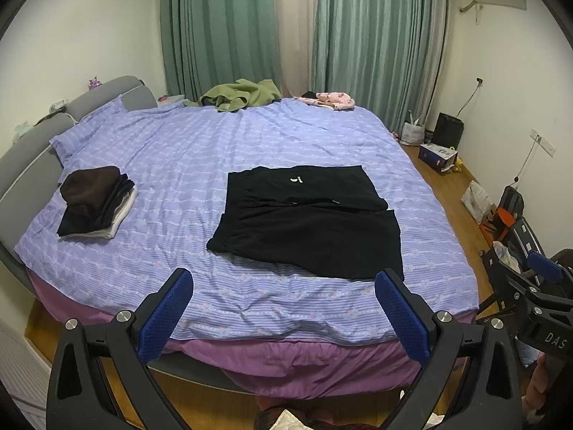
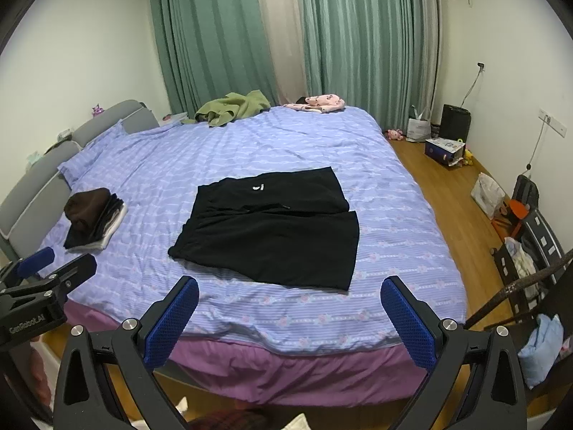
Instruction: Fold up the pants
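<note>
Black pants (image 1: 308, 220) lie flat on the bed (image 1: 200, 157), folded into a rough rectangle, with a small white label near the far edge. They also show in the right wrist view (image 2: 272, 233). My left gripper (image 1: 284, 281) is open and empty, held back from the bed's near edge, apart from the pants. My right gripper (image 2: 289, 288) is open and empty, also short of the bed. The right gripper shows at the right edge of the left wrist view (image 1: 537, 279); the left gripper shows at the left edge of the right wrist view (image 2: 46, 268).
A stack of folded clothes (image 1: 96, 202) sits on the bed's left side near the grey headboard (image 1: 32, 168). A green garment (image 1: 243, 95) and a pink one (image 1: 327, 99) lie at the far edge. Boxes and bags (image 1: 438, 156) and a chair (image 2: 526, 236) stand on the wooden floor, right.
</note>
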A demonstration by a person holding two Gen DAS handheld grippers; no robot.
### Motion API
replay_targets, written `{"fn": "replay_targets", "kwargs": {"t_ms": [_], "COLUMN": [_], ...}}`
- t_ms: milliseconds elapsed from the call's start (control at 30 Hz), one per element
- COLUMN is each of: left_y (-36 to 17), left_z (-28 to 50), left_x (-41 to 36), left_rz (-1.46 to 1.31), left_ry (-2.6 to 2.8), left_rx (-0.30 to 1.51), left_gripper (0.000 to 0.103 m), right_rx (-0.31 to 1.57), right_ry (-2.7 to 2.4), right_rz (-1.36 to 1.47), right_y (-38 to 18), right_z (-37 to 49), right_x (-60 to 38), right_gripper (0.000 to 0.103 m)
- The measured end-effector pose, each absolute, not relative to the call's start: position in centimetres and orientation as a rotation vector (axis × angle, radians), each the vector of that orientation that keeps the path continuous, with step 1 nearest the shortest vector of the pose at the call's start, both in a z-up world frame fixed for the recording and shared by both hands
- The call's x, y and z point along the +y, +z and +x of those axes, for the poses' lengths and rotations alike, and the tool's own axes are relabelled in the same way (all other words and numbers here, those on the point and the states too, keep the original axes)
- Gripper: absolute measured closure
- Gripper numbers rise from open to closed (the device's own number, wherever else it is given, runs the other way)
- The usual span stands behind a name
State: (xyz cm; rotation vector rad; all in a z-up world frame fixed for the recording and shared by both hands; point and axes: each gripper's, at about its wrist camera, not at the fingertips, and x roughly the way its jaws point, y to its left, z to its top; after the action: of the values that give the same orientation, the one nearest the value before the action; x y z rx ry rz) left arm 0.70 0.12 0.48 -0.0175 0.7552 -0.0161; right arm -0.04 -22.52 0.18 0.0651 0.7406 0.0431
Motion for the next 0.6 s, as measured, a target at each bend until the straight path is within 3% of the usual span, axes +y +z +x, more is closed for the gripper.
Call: {"fn": "replay_targets", "kwargs": {"t_ms": [600], "left_y": [0.52], "left_z": [1.00], "left_x": [0.00], "left_rz": [-0.020], "left_ry": [-0.012], "left_rx": [0.756], "left_gripper": [0.000], "right_rx": [0.746], "right_ry": [0.047], "right_rz": [0.064], "right_y": [0.15], "right_z": [0.26], "right_x": [-22.25], "right_gripper": [0.000]}}
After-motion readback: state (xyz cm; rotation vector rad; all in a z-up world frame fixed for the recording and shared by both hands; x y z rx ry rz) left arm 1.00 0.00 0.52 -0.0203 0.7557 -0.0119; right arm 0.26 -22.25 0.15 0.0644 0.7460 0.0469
